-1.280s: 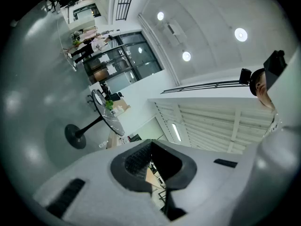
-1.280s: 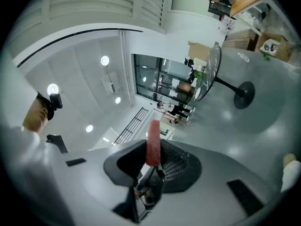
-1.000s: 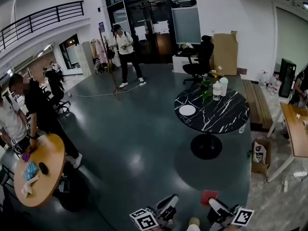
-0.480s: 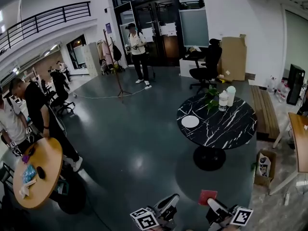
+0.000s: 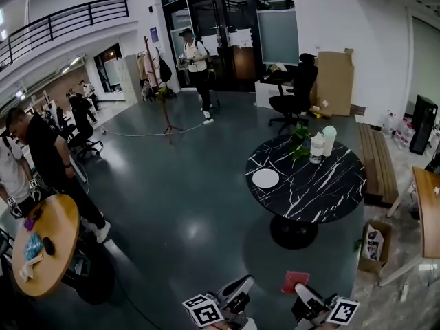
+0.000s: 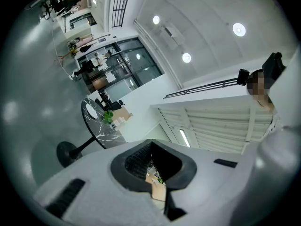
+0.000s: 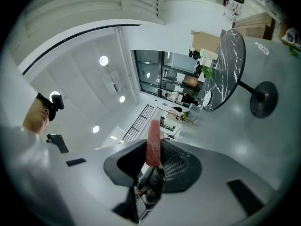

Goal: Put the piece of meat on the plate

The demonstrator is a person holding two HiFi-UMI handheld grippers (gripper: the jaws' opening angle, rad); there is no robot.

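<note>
1. Dark hall floor separates both grippers from the round black counter point(image 5: 323, 188), which stands well ahead.
2. The right gripper point(image 5: 302, 293) clamps the meat point(image 5: 296, 281) upright; the plate point(image 5: 265, 178) lies ahead and slightly left, on the counter's left side.
3. The left gripper point(image 5: 240, 286) is narrowly parted and empty.

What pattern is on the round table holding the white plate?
The round table is black with white marble veining, best seen in the head view.

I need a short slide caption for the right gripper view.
Right gripper holding a red piece of meat, black marble table ahead.
</note>
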